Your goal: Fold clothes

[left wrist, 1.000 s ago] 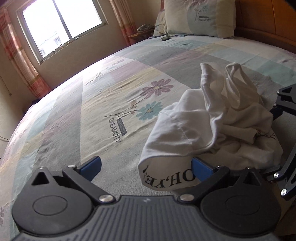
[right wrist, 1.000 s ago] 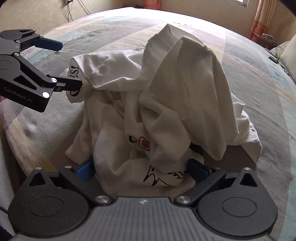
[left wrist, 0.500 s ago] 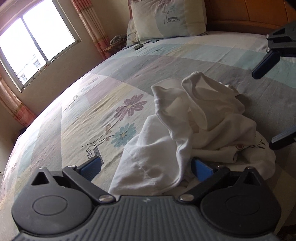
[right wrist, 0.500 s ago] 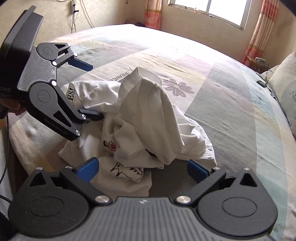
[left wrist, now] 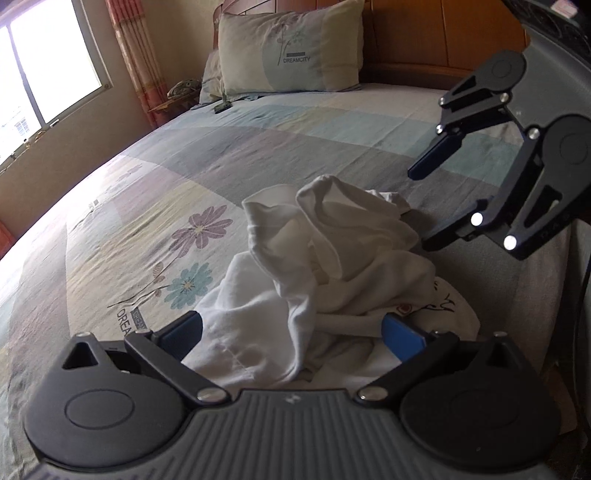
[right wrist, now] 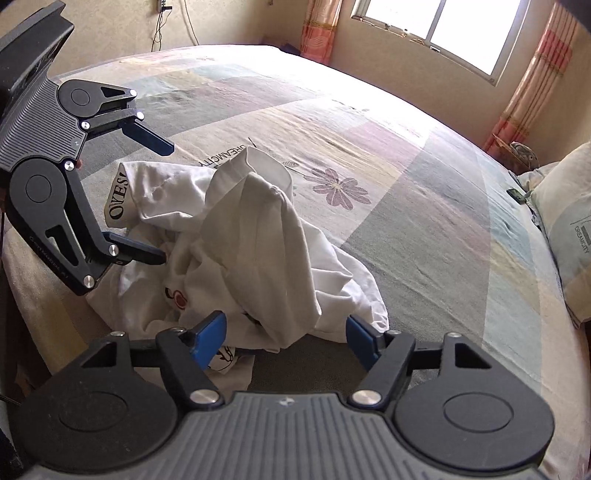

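A crumpled white T-shirt (left wrist: 332,258) with black lettering and a red-and-black print lies in a heap on the patchwork bedsheet (left wrist: 184,206). My left gripper (left wrist: 291,332) is open at the near edge of the heap, and loose cloth lies between its blue pads (left wrist: 402,336). In the right wrist view the T-shirt (right wrist: 258,236) sits just beyond my right gripper (right wrist: 284,334), which is open with cloth at its left pad. The left gripper (right wrist: 162,201) stands wide open on the far left of the heap, its lower finger touching cloth. The right gripper (left wrist: 424,206) hovers open at the heap's right.
A pillow (left wrist: 291,51) leans on the wooden headboard (left wrist: 424,37) at the far end. A small dark object (left wrist: 221,107) lies near it. A window (right wrist: 443,26) with striped curtains (right wrist: 528,92) lights the room. Broad flat sheet stretches beyond the shirt.
Both grippers have drawn back and risen from the shirt. The heap has slumped lower and looks smaller in both views. The left view has swung toward the headboard.
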`<state>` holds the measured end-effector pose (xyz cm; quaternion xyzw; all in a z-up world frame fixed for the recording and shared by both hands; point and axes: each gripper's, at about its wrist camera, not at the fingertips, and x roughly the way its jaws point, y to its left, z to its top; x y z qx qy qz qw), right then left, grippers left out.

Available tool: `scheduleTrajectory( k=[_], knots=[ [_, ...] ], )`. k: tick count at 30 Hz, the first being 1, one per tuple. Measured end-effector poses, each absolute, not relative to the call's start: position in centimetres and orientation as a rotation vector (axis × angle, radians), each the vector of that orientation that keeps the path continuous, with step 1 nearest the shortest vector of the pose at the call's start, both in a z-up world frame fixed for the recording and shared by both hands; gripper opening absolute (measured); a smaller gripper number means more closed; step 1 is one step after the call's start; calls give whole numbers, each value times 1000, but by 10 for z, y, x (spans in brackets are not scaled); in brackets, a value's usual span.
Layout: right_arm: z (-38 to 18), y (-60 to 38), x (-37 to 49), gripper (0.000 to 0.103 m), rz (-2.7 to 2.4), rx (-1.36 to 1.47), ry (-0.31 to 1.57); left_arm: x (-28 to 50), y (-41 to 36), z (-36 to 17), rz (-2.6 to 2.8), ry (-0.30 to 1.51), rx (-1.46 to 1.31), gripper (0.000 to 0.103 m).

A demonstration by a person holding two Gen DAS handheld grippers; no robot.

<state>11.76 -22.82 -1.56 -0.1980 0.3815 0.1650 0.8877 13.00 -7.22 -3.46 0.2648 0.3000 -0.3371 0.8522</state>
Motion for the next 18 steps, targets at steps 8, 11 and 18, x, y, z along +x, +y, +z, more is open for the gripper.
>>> scheduleTrajectory(
  k=[8, 11, 18],
  knots=[
    [-15, -231, 131, 54, 397, -488, 788, 136, -78, -38, -691, 644, 599, 81],
    [-23, -232, 143, 54, 427, -488, 807, 140, -76, -39, -687, 662, 598, 80],
    [-34, -227, 157, 55, 508, -529, 822, 151, -72, -41, -667, 692, 601, 82]
  ],
)
